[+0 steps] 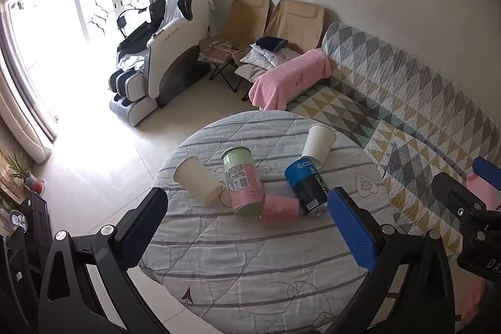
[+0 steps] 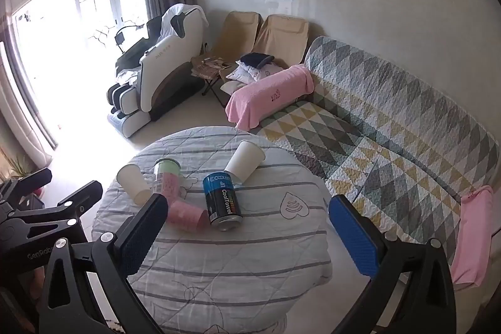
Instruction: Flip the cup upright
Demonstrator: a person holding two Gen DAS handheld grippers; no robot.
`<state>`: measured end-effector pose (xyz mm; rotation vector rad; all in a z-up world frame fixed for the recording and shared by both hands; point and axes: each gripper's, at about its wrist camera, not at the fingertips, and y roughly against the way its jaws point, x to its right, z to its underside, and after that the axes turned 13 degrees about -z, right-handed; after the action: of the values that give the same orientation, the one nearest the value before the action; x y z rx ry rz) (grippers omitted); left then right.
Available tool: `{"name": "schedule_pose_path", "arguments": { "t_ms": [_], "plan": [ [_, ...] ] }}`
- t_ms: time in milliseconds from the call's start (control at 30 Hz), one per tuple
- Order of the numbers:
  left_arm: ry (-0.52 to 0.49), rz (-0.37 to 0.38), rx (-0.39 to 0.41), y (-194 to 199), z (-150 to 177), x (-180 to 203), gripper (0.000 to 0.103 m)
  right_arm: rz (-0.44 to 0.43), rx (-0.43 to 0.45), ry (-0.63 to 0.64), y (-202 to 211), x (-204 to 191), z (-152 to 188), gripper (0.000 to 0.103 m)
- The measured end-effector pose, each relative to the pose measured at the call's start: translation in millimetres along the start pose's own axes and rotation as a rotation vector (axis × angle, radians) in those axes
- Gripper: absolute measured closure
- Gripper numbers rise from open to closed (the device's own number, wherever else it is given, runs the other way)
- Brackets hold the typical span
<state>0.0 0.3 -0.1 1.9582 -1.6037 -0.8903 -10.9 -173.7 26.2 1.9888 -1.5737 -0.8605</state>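
Several containers lie on their sides on a round table [image 1: 250,271] with a striped cloth. A white paper cup [image 1: 198,180] lies at the left, a green and pink can [image 1: 242,183] beside it, a pink cup [image 1: 278,208] in front, a blue and black can [image 1: 308,188], and a second white paper cup [image 1: 317,143] at the back right. The right wrist view shows the same white cup [image 2: 134,183], pink cup [image 2: 187,215], blue can [image 2: 222,201] and back white cup [image 2: 245,159]. My left gripper [image 1: 247,227] is open above the near side of the table. My right gripper [image 2: 247,233] is open and empty.
A sofa [image 1: 407,115] with a triangle-pattern quilt runs along the right of the table. A pink towel [image 1: 291,77] covers its arm. A massage chair [image 1: 156,58] and two folding chairs [image 1: 266,21] stand at the back. Bright windows are at the left.
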Motion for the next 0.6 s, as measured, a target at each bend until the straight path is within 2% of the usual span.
{"name": "schedule_pose_path", "arguments": {
  "t_ms": [600],
  "plan": [
    [0.019,0.017,0.006,5.5,-5.5,-9.0,0.000,0.001,0.019,0.020,2.6,-6.1,-3.7,0.000]
  ]
}}
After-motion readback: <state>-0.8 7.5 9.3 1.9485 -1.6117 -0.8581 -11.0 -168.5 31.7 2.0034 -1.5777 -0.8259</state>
